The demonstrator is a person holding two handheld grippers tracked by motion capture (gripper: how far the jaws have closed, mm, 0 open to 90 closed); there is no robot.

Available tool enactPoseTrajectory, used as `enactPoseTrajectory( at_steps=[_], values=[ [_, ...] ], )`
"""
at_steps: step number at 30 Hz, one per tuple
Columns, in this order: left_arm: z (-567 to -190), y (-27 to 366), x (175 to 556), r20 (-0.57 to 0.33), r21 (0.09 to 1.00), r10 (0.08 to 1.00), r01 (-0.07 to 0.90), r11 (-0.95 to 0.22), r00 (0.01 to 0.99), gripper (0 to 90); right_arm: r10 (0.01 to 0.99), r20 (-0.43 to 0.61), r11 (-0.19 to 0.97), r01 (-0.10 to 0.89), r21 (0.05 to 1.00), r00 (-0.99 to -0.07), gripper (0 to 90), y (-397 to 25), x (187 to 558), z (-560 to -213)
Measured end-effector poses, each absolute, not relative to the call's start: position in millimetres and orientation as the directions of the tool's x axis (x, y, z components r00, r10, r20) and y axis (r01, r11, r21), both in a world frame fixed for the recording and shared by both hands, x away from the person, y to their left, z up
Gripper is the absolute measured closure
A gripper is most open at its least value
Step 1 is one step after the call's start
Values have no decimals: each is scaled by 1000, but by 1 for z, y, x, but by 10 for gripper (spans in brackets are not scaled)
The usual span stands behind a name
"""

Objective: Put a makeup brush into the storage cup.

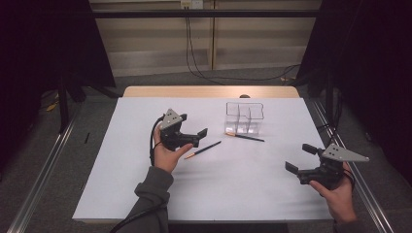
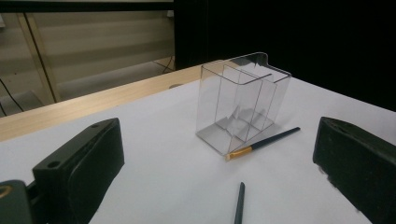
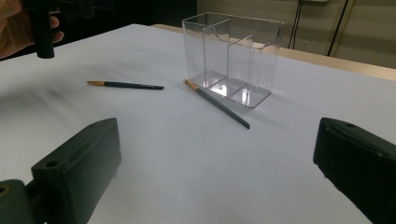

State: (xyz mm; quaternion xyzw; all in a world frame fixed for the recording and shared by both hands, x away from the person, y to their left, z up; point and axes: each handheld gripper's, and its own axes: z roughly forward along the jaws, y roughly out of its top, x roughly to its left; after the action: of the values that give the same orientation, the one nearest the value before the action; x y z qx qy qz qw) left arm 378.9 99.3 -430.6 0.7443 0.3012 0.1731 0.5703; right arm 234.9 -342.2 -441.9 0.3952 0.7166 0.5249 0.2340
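Observation:
A clear plastic organiser (image 1: 244, 118) with several compartments stands upright on the white table, right of centre toward the back. Two dark-handled brushes with orange ends lie flat. One brush (image 1: 245, 137) rests against the organiser's front base, and the other brush (image 1: 203, 150) lies left of it. My left gripper (image 1: 198, 137) hovers open just left of that second brush, holding nothing. My right gripper (image 1: 300, 157) is open and empty near the right front, well apart from both brushes. The left gripper view shows the organiser (image 2: 240, 100) ahead and the near brush tip (image 2: 239, 205) below.
The white sheet (image 1: 145, 194) covers the table, and a wooden strip (image 1: 209, 91) shows at the far edge. Metal rails (image 1: 43, 170) run along both sides. In the right gripper view a hand (image 3: 14, 28) sits at the top left.

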Motion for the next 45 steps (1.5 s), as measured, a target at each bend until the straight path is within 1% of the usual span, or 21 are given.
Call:
enactPoseTrajectory(
  at_steps=[5, 8, 10, 22, 32, 40, 45],
  values=[
    [-433, 97, 383, -76, 943, 654, 267, -198, 753, 17, 810, 74, 145, 321, 936, -582, 3, -341, 236, -442],
    [-434, 96, 385, -85, 940, 647, 276, -199, 758, 17, 807, 72, 148, 320, 936, -586, 3, -340, 237, -442],
    [-433, 95, 385, -67, 933, 659, 281, -224, 749, 18, 804, 76, 147, 320, 936, -590, 3, -340, 238, -442],
    [-432, 87, 392, -85, 905, 646, 329, -268, 759, 17, 805, 69, 152, 317, 936, -589, 3, -340, 240, -443],
    [-429, 83, 400, -88, 854, 639, 388, -346, 764, 11, 807, 67, 154, 319, 935, -587, 3, -341, 237, -443],
    [-425, 78, 405, -104, 822, 636, 426, -378, 765, 3, 811, 66, 155, 323, 933, -582, 3, -343, 234, -443],
    [-421, 75, 409, -87, 791, 628, 436, -428, 774, 1, 812, 62, 158, 322, 934, -580, 3, -345, 233, -444]
  ],
)
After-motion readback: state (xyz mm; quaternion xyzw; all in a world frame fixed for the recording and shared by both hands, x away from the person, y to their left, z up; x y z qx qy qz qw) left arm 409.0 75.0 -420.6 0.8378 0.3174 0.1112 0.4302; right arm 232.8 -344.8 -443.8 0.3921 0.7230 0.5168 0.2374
